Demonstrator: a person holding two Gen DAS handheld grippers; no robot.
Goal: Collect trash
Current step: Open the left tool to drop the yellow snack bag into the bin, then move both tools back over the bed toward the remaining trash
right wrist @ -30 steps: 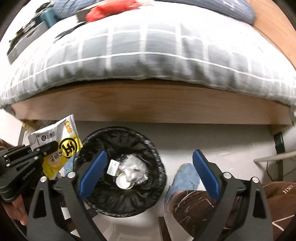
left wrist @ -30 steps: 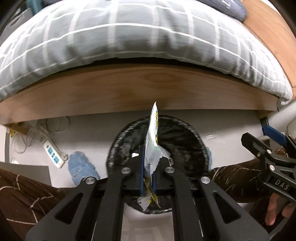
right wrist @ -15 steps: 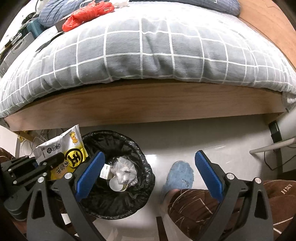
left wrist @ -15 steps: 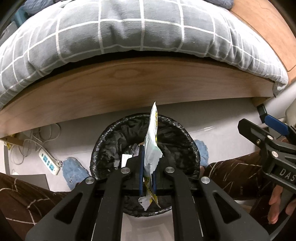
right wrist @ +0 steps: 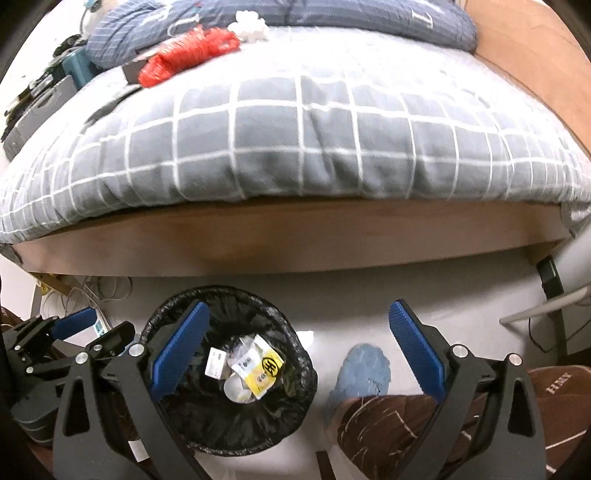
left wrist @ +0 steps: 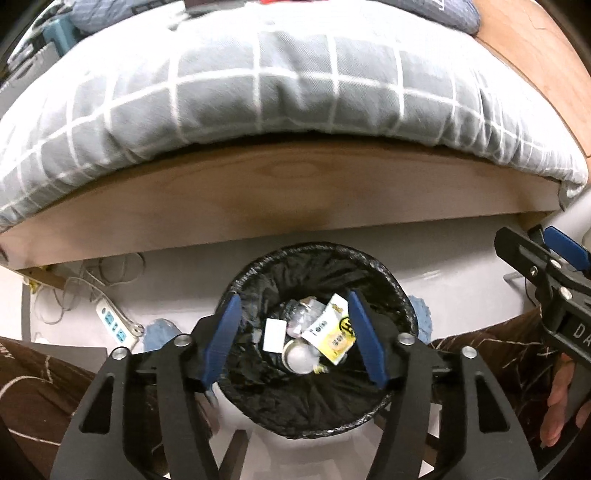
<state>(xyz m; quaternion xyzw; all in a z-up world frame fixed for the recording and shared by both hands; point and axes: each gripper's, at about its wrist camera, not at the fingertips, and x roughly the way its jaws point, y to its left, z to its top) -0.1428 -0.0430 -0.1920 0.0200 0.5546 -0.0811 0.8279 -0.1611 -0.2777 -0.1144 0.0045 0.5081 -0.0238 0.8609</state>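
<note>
A crinkly yellow wrapper [left wrist: 334,334] is seen in the round black-lined bin [left wrist: 373,258]; left tool [left wrist: 293,334], just opened, and right tool [right wrist: 299,349] are spread, empty.

floor [right wrist: 369,295]: carrying lined bin [right wrist: 295,354], power strip [left wrist: 114,325], cables [left wrist: 110,269] | bed [right wrist: 295,236]: carrying checked quilt [right wrist: 314,140], red bag [right wrist: 188,51], pillow [right wrist: 332,14]

One bin [left wrist: 399,295], one yellow wrapper [left wrist: 334,334], two tongs [left wrist: 291,336] [right wrist: 295,350], two blue slippers [right wrist: 364,373], one power strip [left wrist: 114,325].

Both wrist cams angled down, sharing bin [left wrist: 317,347] [right wrist: 229,373], bed [left wrist: 295,103] [right wrist: 314,140]
</note>
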